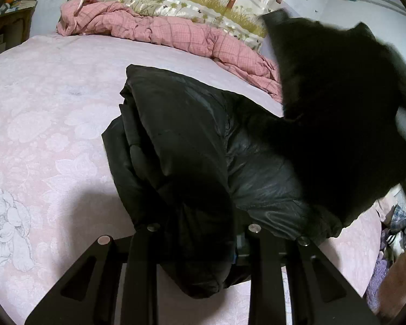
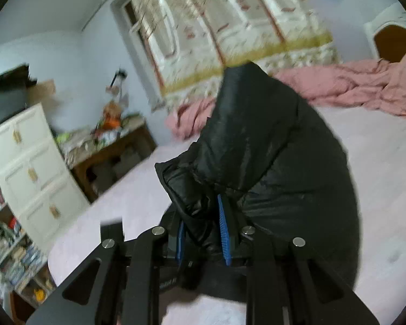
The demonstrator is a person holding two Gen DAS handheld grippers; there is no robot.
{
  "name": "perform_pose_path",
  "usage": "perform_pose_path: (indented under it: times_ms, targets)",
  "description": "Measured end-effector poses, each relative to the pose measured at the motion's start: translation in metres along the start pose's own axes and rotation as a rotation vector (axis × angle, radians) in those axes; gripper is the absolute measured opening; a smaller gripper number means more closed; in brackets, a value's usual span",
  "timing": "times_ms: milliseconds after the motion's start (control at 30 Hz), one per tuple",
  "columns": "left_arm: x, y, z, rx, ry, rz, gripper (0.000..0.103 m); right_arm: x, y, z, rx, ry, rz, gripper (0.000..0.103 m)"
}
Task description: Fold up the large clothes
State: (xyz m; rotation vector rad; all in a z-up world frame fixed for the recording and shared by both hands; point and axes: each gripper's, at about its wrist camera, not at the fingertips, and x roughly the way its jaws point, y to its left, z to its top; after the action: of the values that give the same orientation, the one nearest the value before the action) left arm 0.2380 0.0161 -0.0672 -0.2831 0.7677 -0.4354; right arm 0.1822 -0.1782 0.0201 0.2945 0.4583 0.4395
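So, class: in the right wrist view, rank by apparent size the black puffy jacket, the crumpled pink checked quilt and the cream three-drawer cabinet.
1. Black puffy jacket, though nearness inflates it.
2-3. Crumpled pink checked quilt and cream three-drawer cabinet: too alike to rank.

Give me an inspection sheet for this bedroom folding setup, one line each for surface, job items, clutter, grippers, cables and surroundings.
Surface: pink floral bedsheet, mostly bare.
Job's things: black puffer jacket, bunched, one part lifted off the bed.
Clutter: pink checked quilt crumpled along the bed's far side.
Grippers: left gripper and right gripper both shut on the jacket.
Cables: nothing seen.
Surroundings: floral curtain, white drawer cabinet, cluttered wooden table.
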Motion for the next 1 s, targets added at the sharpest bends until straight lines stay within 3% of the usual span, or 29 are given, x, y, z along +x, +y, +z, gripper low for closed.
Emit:
perform_pose_path:
  times_ms: [233,467,500,533,600,700,733,800,867,900,1000]
  targets:
    - [-0.003,0.002,-0.002,-0.022,0.002,-0.024,0.028,0.028,-0.004,-0.045,0.000,0.147,0.065,0.023]
    - [-0.003,0.003,-0.002,-0.024,-0.005,-0.023,0.033,0.013,-0.007,-0.055,-0.057,0.142,0.044,0.026]
    - [-0.003,0.004,-0.001,-0.024,-0.009,-0.022,0.036,0.008,-0.007,-0.051,-0.063,0.133,0.042,0.035]
    - [-0.004,0.004,-0.001,-0.023,-0.014,-0.021,0.040,0.002,-0.006,-0.049,-0.063,0.119,0.044,0.051]
    - [-0.007,0.001,-0.002,-0.012,-0.028,-0.016,0.047,-0.022,-0.009,-0.042,-0.059,0.056,0.047,0.068]
    - [-0.008,-0.006,-0.001,0.022,-0.034,0.011,0.055,-0.057,-0.017,-0.028,-0.082,-0.025,-0.013,0.069]
    - [-0.009,-0.009,-0.001,0.037,-0.038,0.027,0.059,-0.064,-0.020,-0.025,-0.081,-0.047,-0.040,0.074]
    - [-0.019,-0.017,-0.001,0.073,-0.072,0.053,0.063,-0.081,-0.040,-0.014,-0.047,-0.122,-0.201,0.082]
    - [-0.037,-0.025,-0.002,0.108,-0.124,0.092,0.077,-0.078,-0.065,-0.004,-0.001,-0.113,-0.360,0.082]
    - [-0.048,-0.028,-0.003,0.123,-0.156,0.101,0.088,-0.073,-0.078,-0.001,0.017,-0.095,-0.393,0.082]
    - [-0.089,-0.043,-0.007,0.168,-0.253,0.071,0.094,-0.051,-0.107,0.000,0.059,-0.016,-0.402,0.082]
